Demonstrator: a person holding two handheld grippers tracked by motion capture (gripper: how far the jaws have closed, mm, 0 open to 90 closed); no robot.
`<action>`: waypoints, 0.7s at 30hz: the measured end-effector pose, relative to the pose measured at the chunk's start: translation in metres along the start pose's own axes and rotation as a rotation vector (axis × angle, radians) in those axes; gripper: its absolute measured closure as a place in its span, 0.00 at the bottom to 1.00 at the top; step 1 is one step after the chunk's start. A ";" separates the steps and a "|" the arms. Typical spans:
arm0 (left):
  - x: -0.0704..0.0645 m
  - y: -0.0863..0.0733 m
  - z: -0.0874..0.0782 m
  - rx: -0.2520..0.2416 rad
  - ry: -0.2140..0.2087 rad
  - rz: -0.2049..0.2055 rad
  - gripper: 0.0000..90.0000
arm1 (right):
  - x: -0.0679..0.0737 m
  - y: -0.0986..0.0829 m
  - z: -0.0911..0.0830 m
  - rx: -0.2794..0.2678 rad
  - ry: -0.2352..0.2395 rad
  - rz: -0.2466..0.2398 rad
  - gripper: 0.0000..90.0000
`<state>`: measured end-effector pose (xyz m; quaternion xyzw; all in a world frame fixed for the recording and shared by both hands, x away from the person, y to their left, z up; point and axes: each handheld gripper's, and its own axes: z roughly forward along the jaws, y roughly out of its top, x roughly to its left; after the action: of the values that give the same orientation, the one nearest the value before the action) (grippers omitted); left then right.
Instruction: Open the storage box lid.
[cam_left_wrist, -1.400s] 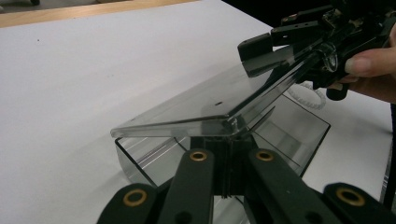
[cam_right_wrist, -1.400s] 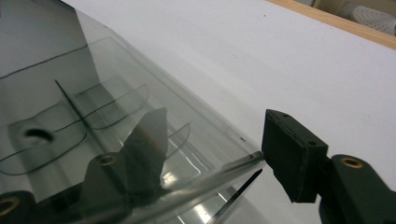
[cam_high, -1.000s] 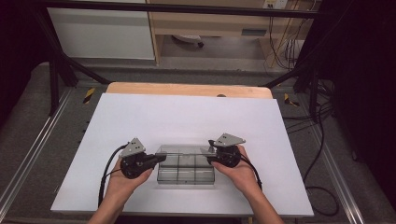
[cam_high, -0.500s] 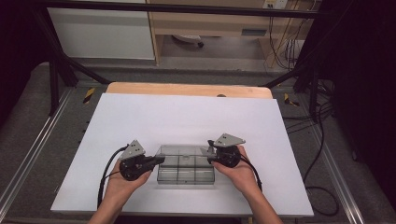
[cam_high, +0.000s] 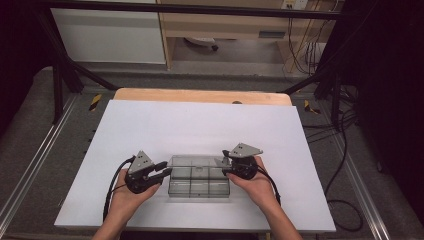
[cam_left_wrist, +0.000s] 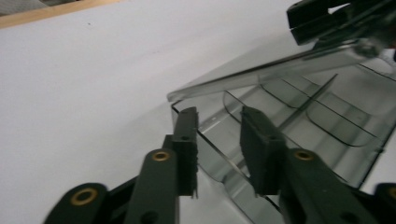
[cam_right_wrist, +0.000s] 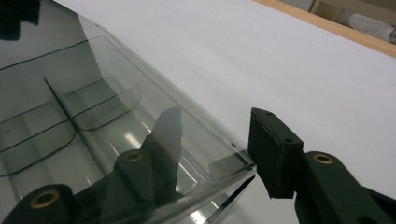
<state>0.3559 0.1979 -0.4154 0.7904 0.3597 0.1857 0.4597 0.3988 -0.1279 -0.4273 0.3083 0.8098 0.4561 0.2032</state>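
A white table (cam_high: 200, 125) carries a clear compartment box (cam_high: 199, 181) near its front edge, lid (cam_left_wrist: 261, 70) lifted partway. The left gripper (cam_high: 161, 171) has its jaws open astride the box's end wall; the right gripper (cam_high: 226, 166) has its jaws parted around the lid's corner, not clamped. Opening looks underway; next, likely swing the lid fully back while steadying the base

Organizer box (cam_high: 199, 181): clear smoky-grey plastic, glossy, smooth, glare streaks on lid (cam_left_wrist: 261, 70) and dividers. Left gripper (cam_left_wrist: 219, 140) and right gripper (cam_right_wrist: 219, 154): black matt plastic jaws, finely ribbed pad faces, brass-coloured metal rivets at joints; grey matt plate on top. Table sheet (cam_high: 200, 125): white, matt, smooth. Table edge (cam_high: 200, 95) at 12 o'clock: light wood, dull finish.
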 end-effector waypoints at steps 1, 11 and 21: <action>0.001 0.000 0.001 -0.002 0.010 -0.002 0.66 | 0.000 0.000 0.000 0.000 0.000 -0.001 0.60; 0.011 0.002 0.021 0.030 -0.007 0.010 0.54 | 0.000 0.000 0.000 0.002 0.003 -0.005 0.61; 0.016 0.013 0.036 0.046 -0.029 0.042 0.52 | -0.001 0.002 0.000 0.005 0.001 -0.012 0.62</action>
<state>0.3947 0.1838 -0.4232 0.8108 0.3404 0.1755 0.4426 0.4001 -0.1276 -0.4256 0.3037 0.8129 0.4530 0.2046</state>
